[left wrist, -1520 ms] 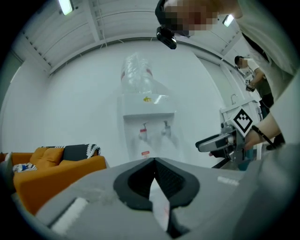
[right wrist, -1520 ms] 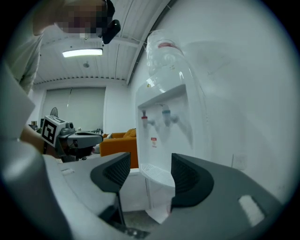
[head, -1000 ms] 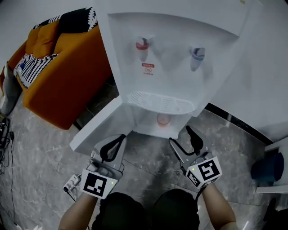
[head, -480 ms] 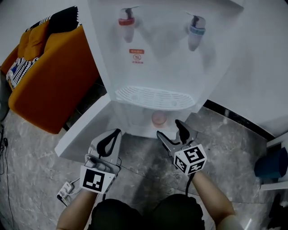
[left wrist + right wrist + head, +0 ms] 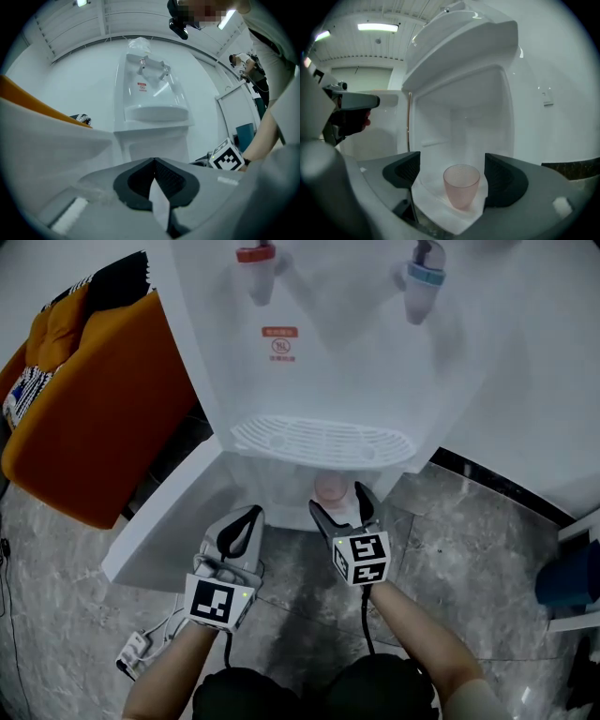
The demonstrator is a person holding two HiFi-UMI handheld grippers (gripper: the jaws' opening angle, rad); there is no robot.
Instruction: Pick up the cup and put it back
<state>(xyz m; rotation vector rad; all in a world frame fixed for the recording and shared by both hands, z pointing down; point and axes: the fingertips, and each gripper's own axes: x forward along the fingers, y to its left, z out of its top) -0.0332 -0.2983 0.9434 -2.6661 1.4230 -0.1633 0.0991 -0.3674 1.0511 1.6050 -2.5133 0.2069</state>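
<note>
Pink and translucent, the cup (image 5: 331,487) stands upright in the head view, inside the lower compartment of the white water dispenser (image 5: 337,362), under its drip tray (image 5: 319,442). Both forearms reach forward toward the dispenser's base. The right hand-held gripper (image 5: 338,502) points into that compartment with its jaws spread, and they have just been opening. The cup sits right at its tips and is partly covered by them. The left hand-held gripper (image 5: 241,524) is held level beside the dispenser's swung-open door (image 5: 164,521), clenched on nothing

In the left gripper view the two dark pads meet along one seam with nothing caught in them. The dispenser stands ahead, well apart, and the cup cannot be made out there

In the right gripper view the jaws stand wide and released. The cup is framed between the pads on the compartment's white floor, touching neither. Whether it is level with the tips or just past them cannot be told, and the back of the compartment is hazy
</note>
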